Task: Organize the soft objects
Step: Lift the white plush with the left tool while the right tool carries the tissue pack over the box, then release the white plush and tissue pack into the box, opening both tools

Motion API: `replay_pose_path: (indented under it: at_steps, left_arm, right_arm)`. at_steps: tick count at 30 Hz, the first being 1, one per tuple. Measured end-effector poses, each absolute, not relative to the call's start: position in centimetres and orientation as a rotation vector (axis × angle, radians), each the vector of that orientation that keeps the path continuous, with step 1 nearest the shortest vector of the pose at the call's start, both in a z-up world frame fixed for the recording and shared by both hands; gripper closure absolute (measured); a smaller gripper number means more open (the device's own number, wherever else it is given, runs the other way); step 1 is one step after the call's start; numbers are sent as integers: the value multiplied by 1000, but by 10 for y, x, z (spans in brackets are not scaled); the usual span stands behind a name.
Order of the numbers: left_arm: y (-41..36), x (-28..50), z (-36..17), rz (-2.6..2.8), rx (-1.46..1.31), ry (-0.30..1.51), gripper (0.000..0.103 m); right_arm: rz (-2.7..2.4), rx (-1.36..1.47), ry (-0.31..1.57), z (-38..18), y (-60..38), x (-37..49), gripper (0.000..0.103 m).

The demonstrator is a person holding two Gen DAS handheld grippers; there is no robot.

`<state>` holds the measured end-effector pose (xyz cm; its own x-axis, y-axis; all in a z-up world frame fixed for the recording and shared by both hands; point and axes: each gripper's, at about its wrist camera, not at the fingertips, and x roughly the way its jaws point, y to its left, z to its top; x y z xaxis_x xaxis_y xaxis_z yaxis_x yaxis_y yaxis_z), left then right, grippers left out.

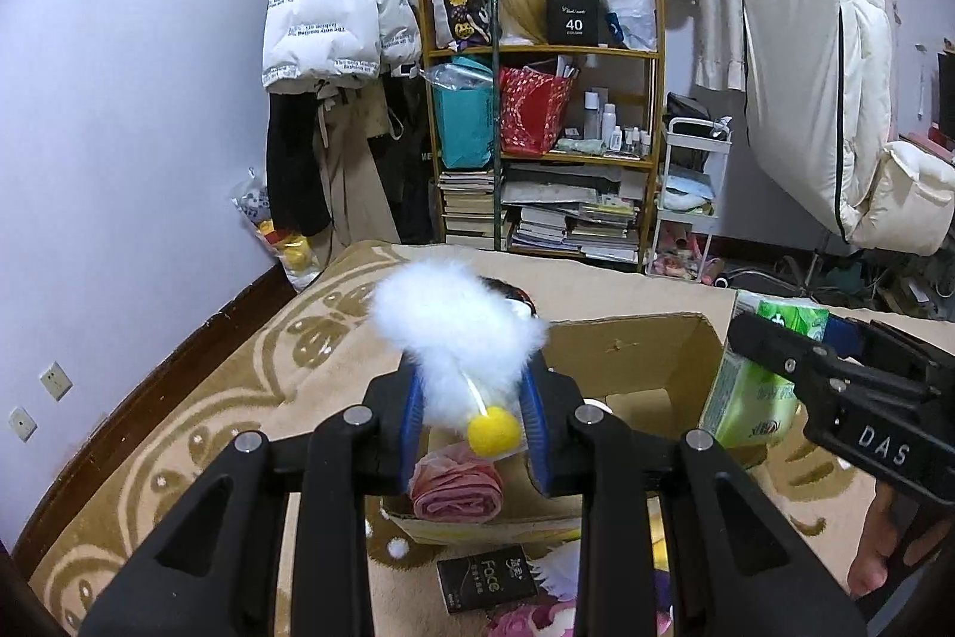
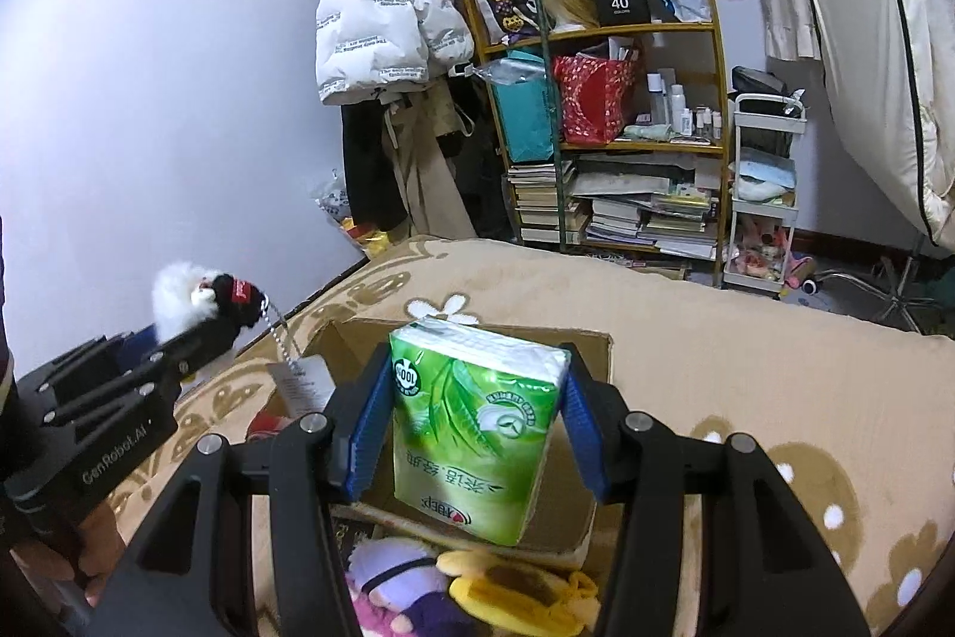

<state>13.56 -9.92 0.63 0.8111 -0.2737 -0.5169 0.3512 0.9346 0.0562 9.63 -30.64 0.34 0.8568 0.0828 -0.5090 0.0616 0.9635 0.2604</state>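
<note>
My left gripper point(image 1: 474, 413) is shut on a white fluffy plush toy point(image 1: 453, 332) with a yellow pompom point(image 1: 493, 433), held above an open cardboard box point(image 1: 668, 362). The same toy point(image 2: 191, 302) shows a black part, a chain and a tag in the right wrist view. My right gripper point(image 2: 471, 434) is shut on a green tissue pack point(image 2: 477, 434) above the box point(image 2: 591, 338). The tissue pack also shows in the left wrist view point(image 1: 752, 392). A rolled pink cloth point(image 1: 456, 488) lies inside the box.
The box sits on a beige patterned blanket point(image 2: 746, 362). A black "Face" packet point(image 1: 486, 580) lies near the box. A purple plush point(image 2: 394, 589) and a yellow plush point(image 2: 513, 586) lie in front of it. A cluttered shelf point(image 1: 543, 111) stands behind the bed.
</note>
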Motion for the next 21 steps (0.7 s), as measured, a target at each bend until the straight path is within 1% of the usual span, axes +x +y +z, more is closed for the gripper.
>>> replay_pose_path:
  at_steps: [15, 21]
  left_arm:
    - [-117, 158, -27, -364, 173, 625, 73]
    - [-119, 164, -40, -346, 197, 684, 68]
  right_arm:
    - [47, 343, 601, -33, -322, 115, 47]
    - [66, 350, 623, -37, -320, 114, 45]
